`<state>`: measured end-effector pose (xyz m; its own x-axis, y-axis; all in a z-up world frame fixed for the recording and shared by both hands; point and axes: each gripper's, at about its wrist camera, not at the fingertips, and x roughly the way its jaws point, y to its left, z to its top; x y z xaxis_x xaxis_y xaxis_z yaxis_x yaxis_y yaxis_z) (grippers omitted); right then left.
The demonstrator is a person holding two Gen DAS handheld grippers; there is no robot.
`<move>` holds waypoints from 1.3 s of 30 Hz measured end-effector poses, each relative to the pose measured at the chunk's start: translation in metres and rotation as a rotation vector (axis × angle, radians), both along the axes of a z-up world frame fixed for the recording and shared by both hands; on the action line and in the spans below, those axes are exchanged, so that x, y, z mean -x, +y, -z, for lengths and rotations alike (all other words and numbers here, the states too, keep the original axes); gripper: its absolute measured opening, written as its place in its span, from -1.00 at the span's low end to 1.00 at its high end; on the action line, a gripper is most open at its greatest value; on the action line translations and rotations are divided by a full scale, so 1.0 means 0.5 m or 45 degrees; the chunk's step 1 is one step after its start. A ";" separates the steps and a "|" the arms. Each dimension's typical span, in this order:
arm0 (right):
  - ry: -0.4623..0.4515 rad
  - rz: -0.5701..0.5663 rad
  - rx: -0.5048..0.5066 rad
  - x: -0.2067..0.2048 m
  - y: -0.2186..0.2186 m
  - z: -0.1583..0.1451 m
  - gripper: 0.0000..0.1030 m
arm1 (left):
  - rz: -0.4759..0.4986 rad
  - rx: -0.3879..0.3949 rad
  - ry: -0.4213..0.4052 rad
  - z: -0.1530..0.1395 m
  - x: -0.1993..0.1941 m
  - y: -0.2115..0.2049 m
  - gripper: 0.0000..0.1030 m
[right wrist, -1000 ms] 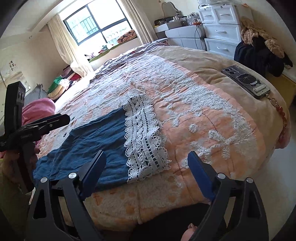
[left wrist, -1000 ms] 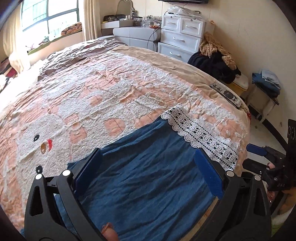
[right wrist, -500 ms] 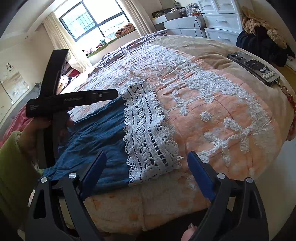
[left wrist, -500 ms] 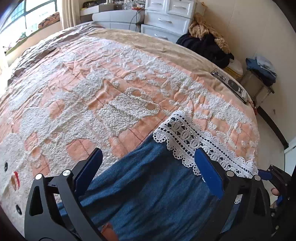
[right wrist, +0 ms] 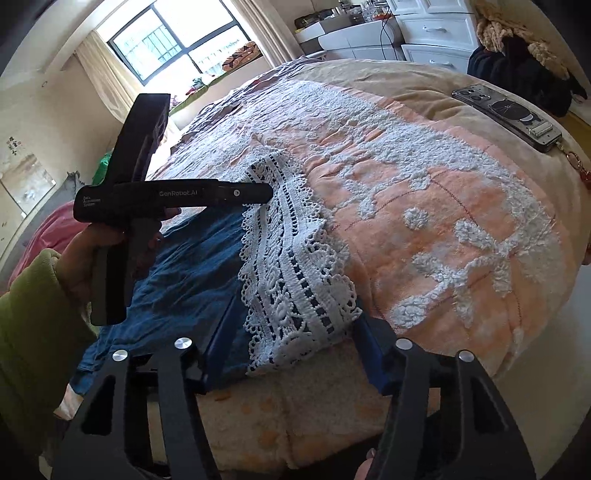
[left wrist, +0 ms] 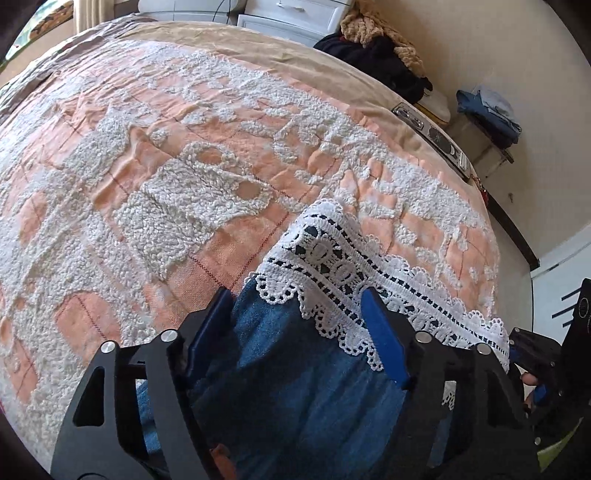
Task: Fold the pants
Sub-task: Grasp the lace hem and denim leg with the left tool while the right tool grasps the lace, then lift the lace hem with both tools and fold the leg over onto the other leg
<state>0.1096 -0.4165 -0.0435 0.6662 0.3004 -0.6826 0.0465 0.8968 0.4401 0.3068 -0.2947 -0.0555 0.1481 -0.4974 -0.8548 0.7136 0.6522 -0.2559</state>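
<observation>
Left wrist: hand-held gripper (left wrist: 299, 339) half-open astride pants (left wrist: 295, 398) lace hem (left wrist: 354, 280).

Pants (right wrist: 192, 266): one
Grippers: two, left gripper (left wrist: 297, 339) and right gripper (right wrist: 291, 347)
Phones (right wrist: 511, 114): one
Beds (left wrist: 147, 155): one
Drawer units (right wrist: 436, 33): one

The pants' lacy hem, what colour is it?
White lace hem on blue pants; clearest in the right wrist view.
</observation>
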 end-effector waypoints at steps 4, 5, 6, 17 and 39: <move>-0.003 -0.029 0.015 -0.002 0.009 0.000 -0.27 | -0.007 0.035 0.040 -0.001 -0.014 0.008 -0.51; -0.010 -0.032 0.002 -0.002 0.009 0.000 -0.34 | -0.007 0.043 0.044 -0.002 -0.017 0.010 -0.59; -0.026 -0.040 -0.012 -0.001 0.009 -0.003 -0.42 | -0.001 0.055 0.052 -0.003 -0.017 0.013 -0.67; -0.241 -0.179 0.026 0.022 0.086 -0.099 -0.49 | -0.058 0.282 -0.015 -0.111 0.010 0.131 -0.79; -0.358 -0.871 0.534 0.076 0.525 -0.041 -0.49 | -0.575 0.348 0.066 -0.094 0.085 0.547 -0.05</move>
